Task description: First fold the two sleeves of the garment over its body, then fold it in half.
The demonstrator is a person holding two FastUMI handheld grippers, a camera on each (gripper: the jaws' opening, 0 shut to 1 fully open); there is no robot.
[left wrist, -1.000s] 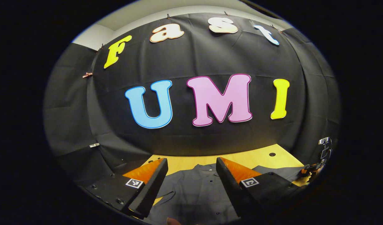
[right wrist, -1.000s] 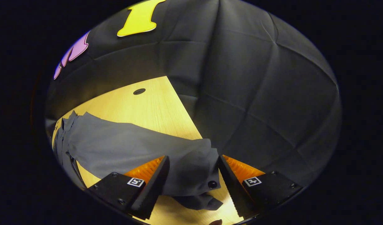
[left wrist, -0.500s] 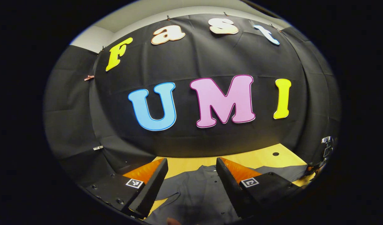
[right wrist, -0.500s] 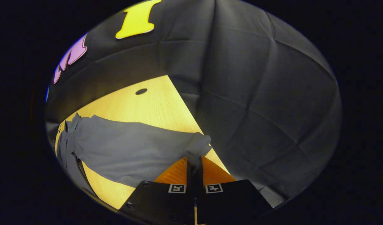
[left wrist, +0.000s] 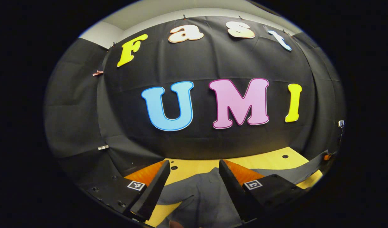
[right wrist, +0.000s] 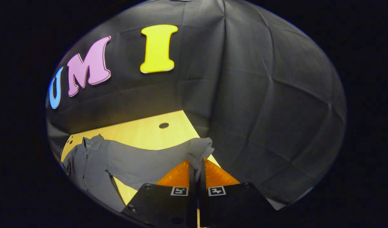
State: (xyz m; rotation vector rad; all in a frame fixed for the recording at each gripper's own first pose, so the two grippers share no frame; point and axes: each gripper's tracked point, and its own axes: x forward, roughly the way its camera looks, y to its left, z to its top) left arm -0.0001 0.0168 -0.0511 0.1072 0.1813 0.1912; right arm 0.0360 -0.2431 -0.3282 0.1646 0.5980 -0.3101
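Two sleeves need folding, and the first is in hand: the right gripper (right wrist: 196, 164) has its fingers closed tight on the cuff of the grey button-front shirt (right wrist: 96, 164), lifting that sleeve (right wrist: 149, 160) off the pale wooden tabletop (right wrist: 143, 131). Carrying the cuff across in a low arc, with the cloth taut, should lay it flat over the body. The left gripper (left wrist: 192, 177) hovers with fingers wide apart, holding nothing. Collar points toward the booth wall; the shirt's long axis runs front to back, the raised sleeve out sideways.
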